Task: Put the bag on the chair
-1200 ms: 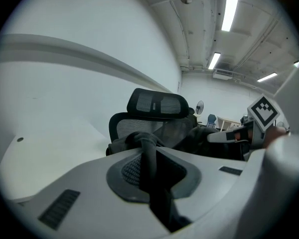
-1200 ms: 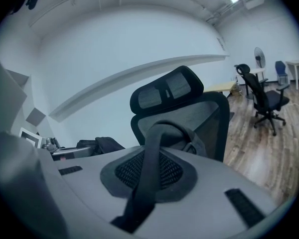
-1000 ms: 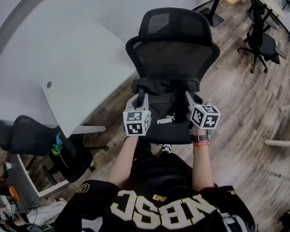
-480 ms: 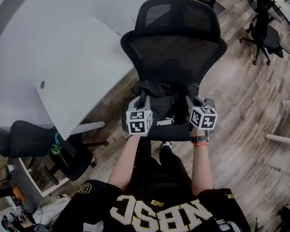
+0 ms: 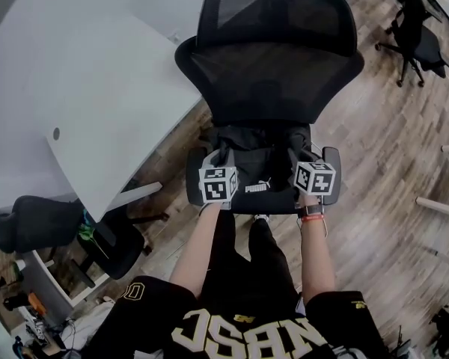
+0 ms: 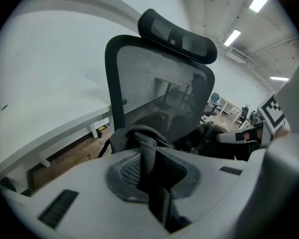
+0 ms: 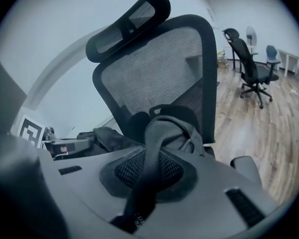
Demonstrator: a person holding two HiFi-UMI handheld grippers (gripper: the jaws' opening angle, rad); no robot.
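Soft black bag (image 5: pixel 256 164) with a white Puma logo on its near side, slumped low over the front of the seat, between the armrests, left strap (image 6: pixel 148 158) and right strap (image 7: pixel 157 146) drawn up taut, black mesh-backed office chair (image 5: pixel 273 73) with headrest, upright, seat facing the person

Both forearms (image 5: pixel 202 245) reach out side by side toward chair (image 5: pixel 277 73) seat. Left gripper (image 5: pixel 221 158) and right gripper (image 5: pixel 297 155) angled down, each pinched tight on a bag strap (image 6: pixel 149 158).

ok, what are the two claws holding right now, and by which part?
The black bag, by its straps: left claw shut on one strap, right claw on the other, over the chair seat.
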